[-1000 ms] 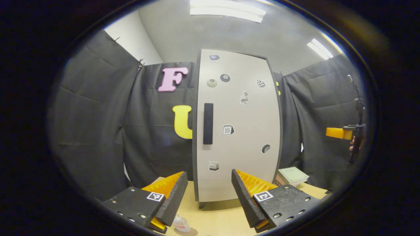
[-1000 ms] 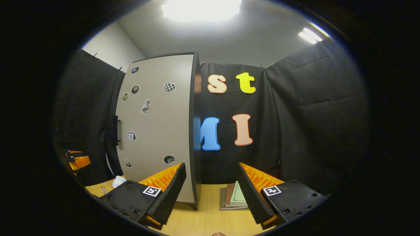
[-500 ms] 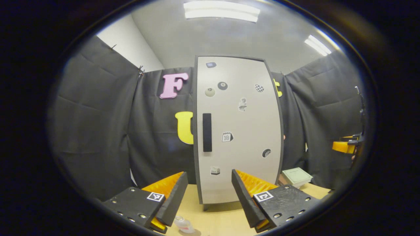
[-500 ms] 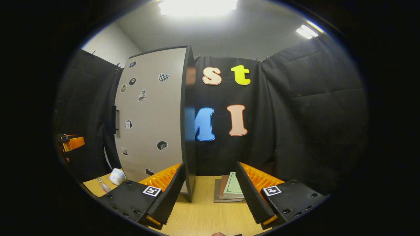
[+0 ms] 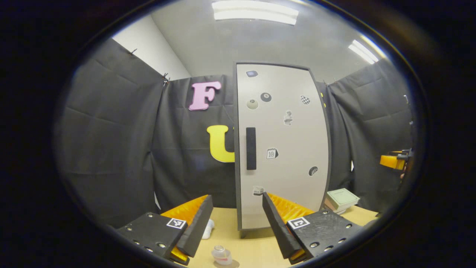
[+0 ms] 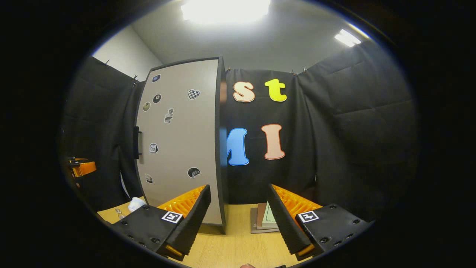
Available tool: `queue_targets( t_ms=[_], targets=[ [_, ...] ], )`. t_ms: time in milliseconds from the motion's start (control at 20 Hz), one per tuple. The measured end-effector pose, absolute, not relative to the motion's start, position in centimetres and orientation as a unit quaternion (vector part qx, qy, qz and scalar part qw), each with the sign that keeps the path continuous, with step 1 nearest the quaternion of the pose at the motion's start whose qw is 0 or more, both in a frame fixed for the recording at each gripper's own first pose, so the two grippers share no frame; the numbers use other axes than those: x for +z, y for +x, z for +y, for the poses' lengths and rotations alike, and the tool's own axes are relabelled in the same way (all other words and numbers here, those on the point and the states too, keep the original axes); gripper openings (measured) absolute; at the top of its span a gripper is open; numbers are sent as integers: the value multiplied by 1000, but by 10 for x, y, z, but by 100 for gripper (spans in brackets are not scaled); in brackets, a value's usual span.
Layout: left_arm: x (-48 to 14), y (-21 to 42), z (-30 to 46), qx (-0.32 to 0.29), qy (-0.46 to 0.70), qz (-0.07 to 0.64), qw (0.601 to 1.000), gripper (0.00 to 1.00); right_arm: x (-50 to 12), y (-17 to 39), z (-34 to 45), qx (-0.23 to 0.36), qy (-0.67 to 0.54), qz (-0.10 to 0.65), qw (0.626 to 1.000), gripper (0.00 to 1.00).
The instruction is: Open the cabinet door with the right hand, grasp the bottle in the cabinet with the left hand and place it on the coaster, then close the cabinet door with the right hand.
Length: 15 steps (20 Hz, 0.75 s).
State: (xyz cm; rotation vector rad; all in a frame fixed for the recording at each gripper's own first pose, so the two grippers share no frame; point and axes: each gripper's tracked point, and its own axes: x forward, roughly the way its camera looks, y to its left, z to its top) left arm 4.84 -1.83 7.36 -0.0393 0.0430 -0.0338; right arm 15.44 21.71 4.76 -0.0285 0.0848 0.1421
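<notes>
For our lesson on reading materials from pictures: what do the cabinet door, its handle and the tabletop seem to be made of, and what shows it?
Cabinet door: likely laminated board, matt pale grey face with a dark edge; stickers lie flat on it.
Handle: black, matt bar; plastic or painted metal, cannot tell.
Tabletop: wood or wood-look laminate, light tan with faint straight grain lines.
</notes>
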Motion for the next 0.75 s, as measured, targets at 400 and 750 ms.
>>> queue_targets(
  t_ms=[400,750],
  targets=[
    [74,54,-12,-18,-21,21,999,82,51,156,221,67,-15,39,997,96],
    [72,59,-9,-17,-12,24,999,82,52,164,226,67,-18,39,997,96]
  ],
)
